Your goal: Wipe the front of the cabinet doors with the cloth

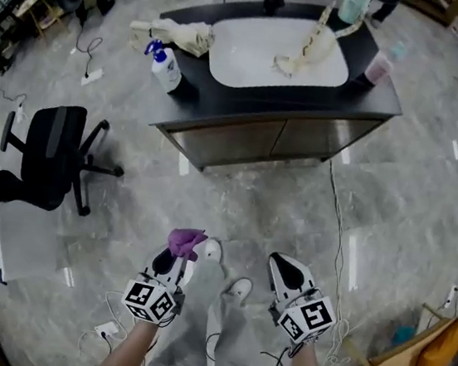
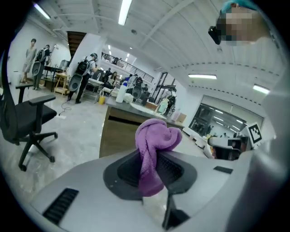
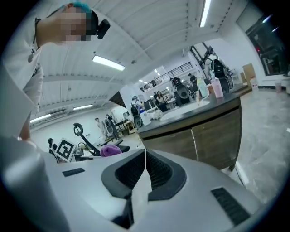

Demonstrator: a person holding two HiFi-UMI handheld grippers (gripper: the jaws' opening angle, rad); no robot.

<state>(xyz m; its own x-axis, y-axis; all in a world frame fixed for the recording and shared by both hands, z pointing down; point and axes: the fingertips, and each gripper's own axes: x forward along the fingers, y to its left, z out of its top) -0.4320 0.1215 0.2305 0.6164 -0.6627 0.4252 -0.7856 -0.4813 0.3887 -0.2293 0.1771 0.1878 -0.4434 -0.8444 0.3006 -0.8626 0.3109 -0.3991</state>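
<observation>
**Left jaws clenched on cloth, right jaws closed on nothing; cabinet doors not yet reached.**

The left gripper (image 2: pixel 152 170) pinches the purple terry cloth (image 2: pixel 156 136) through its middle, and a bunched knot stands proud above the jaw tips. The right gripper (image 3: pixel 145 170) has its jaws pressed together with nothing between them. In the head view both grippers sit at lower centre, well apart from the brown wood-fronted cabinet doors (image 1: pixel 277 138), which lie under the black countertop (image 1: pixel 366 91) at upper centre. Assessment: this is the approach stage, and no wiping contact has been made. Recommended practice is to lower the left gripper to door height, present the bunched knot rather than the jaw tips to the panel, and wipe both doors in overlapping passes. Pressure should be moderate, since the narrow pinch could let the cloth drag free.
</observation>
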